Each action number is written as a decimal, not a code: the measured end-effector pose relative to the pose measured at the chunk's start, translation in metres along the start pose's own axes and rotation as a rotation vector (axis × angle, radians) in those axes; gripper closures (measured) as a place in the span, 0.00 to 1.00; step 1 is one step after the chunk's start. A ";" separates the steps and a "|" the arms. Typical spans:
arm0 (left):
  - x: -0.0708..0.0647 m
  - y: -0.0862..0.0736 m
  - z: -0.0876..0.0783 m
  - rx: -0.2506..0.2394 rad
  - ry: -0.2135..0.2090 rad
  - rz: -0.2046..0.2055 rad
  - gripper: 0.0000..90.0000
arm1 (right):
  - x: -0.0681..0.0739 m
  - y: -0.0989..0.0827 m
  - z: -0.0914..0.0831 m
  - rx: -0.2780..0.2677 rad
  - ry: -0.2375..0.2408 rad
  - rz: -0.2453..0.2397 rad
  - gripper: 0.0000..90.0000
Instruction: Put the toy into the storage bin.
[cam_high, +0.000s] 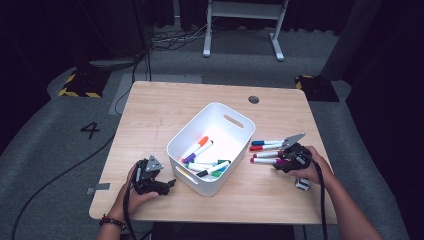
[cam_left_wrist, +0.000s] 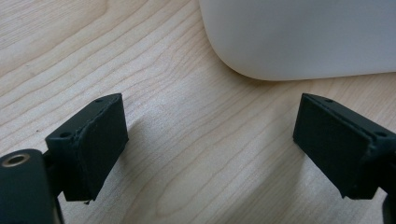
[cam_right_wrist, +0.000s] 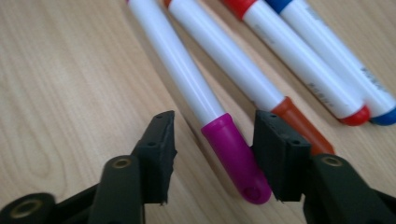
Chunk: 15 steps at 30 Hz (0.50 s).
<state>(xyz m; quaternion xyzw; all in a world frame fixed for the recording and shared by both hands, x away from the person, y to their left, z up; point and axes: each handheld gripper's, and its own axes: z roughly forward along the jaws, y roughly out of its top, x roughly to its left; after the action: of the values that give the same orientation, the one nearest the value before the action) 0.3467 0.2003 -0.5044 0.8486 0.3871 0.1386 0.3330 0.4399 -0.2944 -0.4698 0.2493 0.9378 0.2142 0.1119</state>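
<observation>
While the right gripper (cam_right_wrist: 212, 154) straddles the magenta pen (cam_right_wrist: 205, 112) on the desk (cam_right_wrist: 60, 93), jaws spread, one pad near touching its cap, pickup seems in hand; next they must close. Three more pens lie beyond. The left gripper (cam_left_wrist: 210, 140) gapes empty before the bin (cam_left_wrist: 303, 37).

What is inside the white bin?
The bin holds loose markers: orange, purple, green and black caps show. The near wall hides whatever lies against it.
</observation>
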 end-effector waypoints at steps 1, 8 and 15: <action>0.000 0.000 0.000 0.000 0.000 0.000 0.11 | 0.001 -0.001 0.001 -0.002 0.019 -0.020 0.61; 0.000 0.000 0.000 0.000 0.000 0.000 0.11 | 0.014 0.000 0.000 0.006 0.103 -0.066 0.75; 0.000 0.000 0.000 0.000 0.001 0.000 0.11 | 0.037 0.001 -0.003 0.027 0.121 -0.058 0.82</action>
<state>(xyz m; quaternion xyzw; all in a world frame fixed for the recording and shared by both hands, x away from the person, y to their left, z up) 0.3466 0.2003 -0.5044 0.8485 0.3870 0.1390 0.3330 0.4080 -0.2756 -0.4704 0.2101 0.9524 0.2131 0.0576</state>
